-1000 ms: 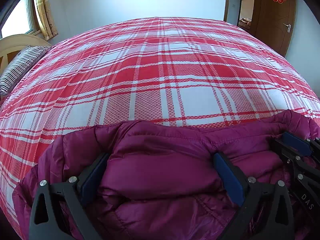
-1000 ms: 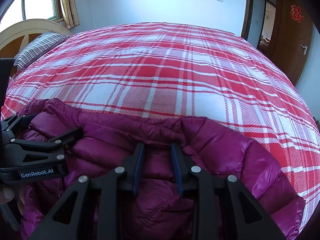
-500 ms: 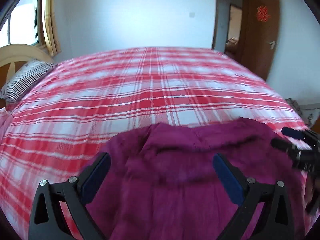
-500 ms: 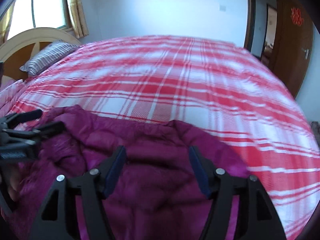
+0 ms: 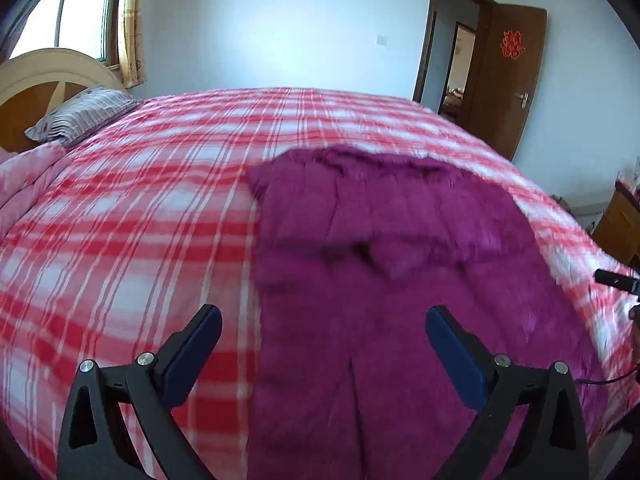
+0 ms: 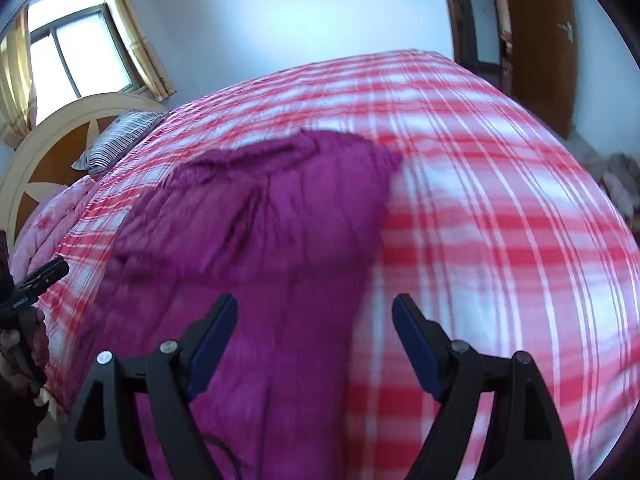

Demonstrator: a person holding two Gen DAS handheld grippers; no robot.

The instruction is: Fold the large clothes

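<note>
A magenta padded jacket (image 5: 392, 280) lies flat on the red and white plaid bed cover (image 5: 132, 220), near the bed's front edge. It also shows in the right wrist view (image 6: 272, 264). My left gripper (image 5: 324, 344) is open and empty, raised above the jacket's near left part. My right gripper (image 6: 314, 340) is open and empty, above the jacket's near right edge. The right gripper's tip (image 5: 616, 280) shows at the right rim of the left wrist view. The left gripper's tip (image 6: 44, 276) shows at the left rim of the right wrist view.
A striped pillow (image 5: 80, 114) and a curved wooden headboard (image 5: 36, 80) are at the far left. A window with curtains (image 6: 80, 52) is behind them. A brown door (image 5: 508, 76) stands open at the far right. A wooden cabinet (image 5: 618, 224) is right of the bed.
Both grippers have let go of the jacket, opened wide and pulled back and up. The jacket now lies spread on the bed, farther from both cameras.
</note>
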